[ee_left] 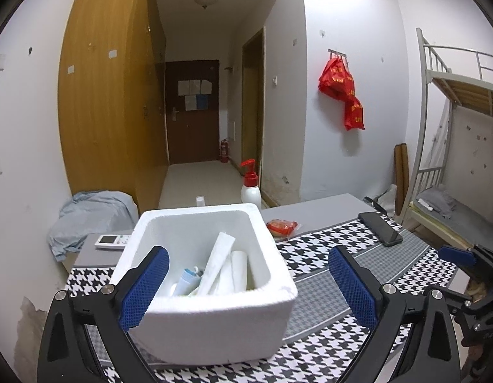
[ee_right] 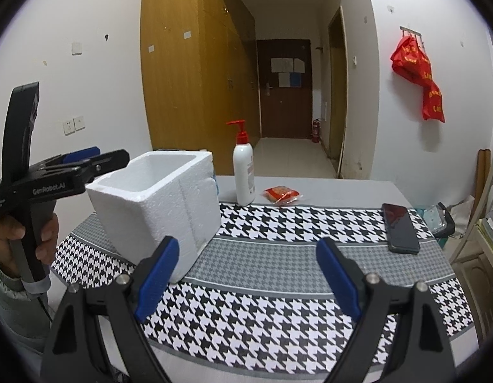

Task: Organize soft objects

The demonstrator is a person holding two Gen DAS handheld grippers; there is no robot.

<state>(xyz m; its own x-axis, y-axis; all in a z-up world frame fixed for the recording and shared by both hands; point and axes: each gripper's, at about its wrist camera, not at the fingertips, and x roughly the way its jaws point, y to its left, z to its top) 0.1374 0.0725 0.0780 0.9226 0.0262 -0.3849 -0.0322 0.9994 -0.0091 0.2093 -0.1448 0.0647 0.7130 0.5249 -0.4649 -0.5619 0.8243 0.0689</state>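
Left wrist view gives us a table under a houndstooth cloth in a white-walled room with a wooden wardrobe, a bunk bed and a hallway door. Only this view looks down into the white foam box, where soft white rolled packs and a tube lie; our left gripper stands wide open and empty, its left pad overlapping the box's near corner. Right wrist view shows only the box's outer walls, with our right gripper wide open, holding nothing over bare cloth, plus a pump bottle, red packet and phone behind.
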